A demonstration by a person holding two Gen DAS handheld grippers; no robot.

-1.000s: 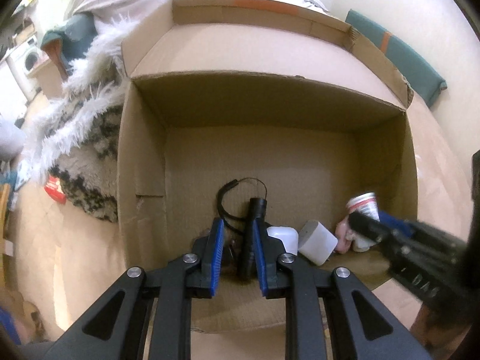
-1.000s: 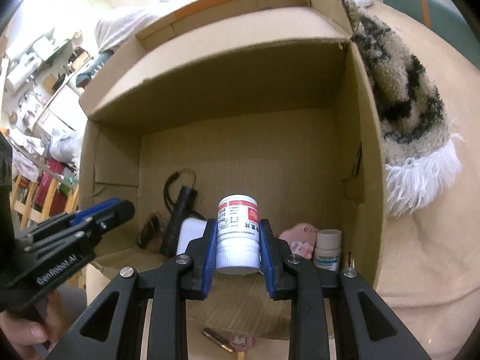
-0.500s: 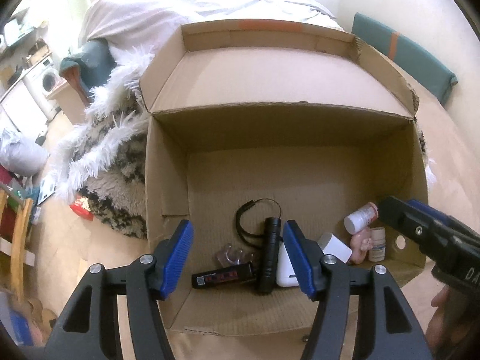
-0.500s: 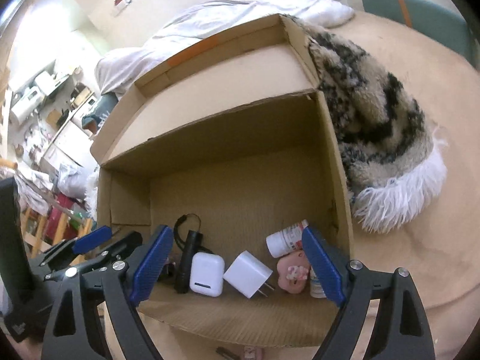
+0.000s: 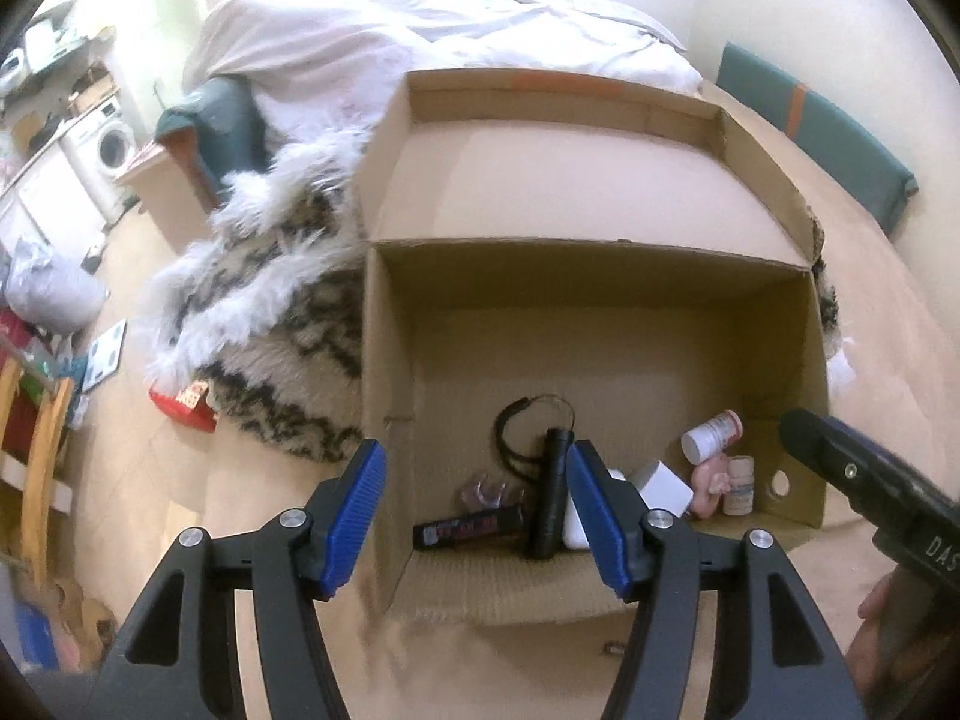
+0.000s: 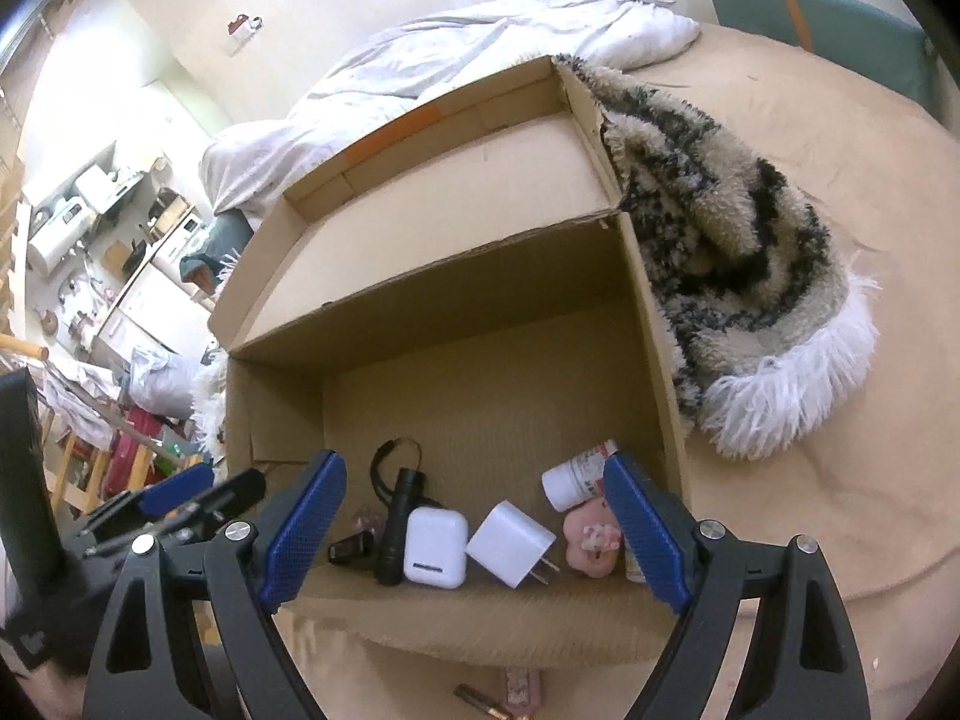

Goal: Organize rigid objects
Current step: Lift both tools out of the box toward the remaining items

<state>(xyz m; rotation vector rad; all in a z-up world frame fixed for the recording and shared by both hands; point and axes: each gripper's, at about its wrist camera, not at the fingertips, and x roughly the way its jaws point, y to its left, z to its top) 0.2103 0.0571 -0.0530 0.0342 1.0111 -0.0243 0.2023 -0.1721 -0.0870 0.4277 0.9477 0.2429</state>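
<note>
Both hand-held grippers, L (image 5: 477, 510) & R (image 6: 474, 531), spread wide, empty, near box (image 6: 654, 324) front edge.

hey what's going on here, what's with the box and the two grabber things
A person is sorting small items into a cardboard box with two handheld grippers. Both the left gripper and right gripper are open and empty, above the box's near edge. Inside lie a black flashlight, white earbud case, charger plug and a tipped pill bottle.
</note>
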